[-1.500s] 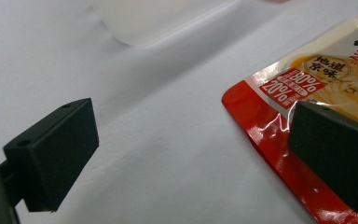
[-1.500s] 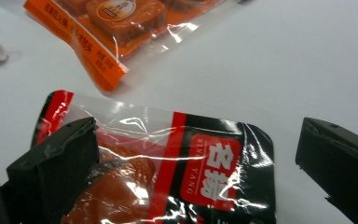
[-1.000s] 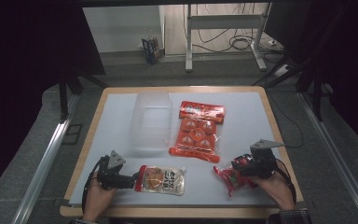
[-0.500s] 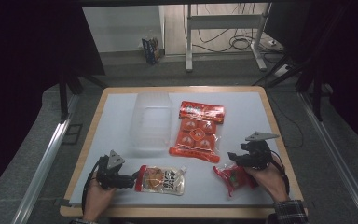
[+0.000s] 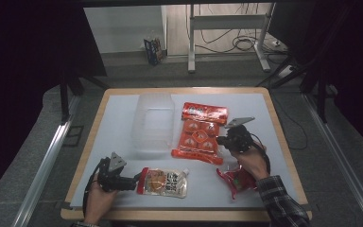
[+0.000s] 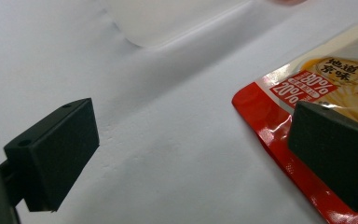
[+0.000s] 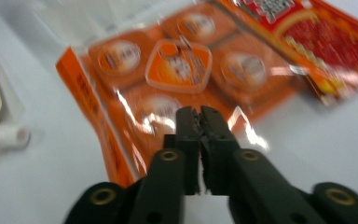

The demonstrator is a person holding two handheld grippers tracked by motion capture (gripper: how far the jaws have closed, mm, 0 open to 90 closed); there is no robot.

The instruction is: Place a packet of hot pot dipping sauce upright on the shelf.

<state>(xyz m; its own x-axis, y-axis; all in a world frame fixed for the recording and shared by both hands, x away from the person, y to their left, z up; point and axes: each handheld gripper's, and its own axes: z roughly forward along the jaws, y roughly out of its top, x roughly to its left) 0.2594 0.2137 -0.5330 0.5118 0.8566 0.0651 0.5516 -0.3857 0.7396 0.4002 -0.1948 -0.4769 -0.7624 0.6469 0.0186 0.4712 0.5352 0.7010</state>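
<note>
Worktop (image 5: 283,142), white-surfaced with a wooden edge; contents listed left to right.

1. Left gripper (image 5: 131,180): low at the near left, jaws wide apart, nothing pinched. In the left gripper view one pad overlaps the red edge of the spouted pouch (image 6: 307,107), the other stands over bare worktop; probably lined up to straddle the pouch's edge for a pick.

2. Spouted pouch (image 5: 164,182): flat on the worktop just beside the left gripper, spout toward the right.

3. Clear plastic tub (image 5: 153,123): beyond the pouch, open side up, nothing visible inside; likely the place the packs are meant to go.

4. Orange multi-pack (image 5: 199,137): flat, beside the tub's right wall, against a red packet (image 5: 205,112).

5. Right gripper (image 5: 224,141): at the multi-pack's right edge, jaws just brought together, nothing between them; closed tips suit nudging.

6. Red wrapper (image 5: 238,182): crumpled, near right, under the right forearm, unheld.
</note>
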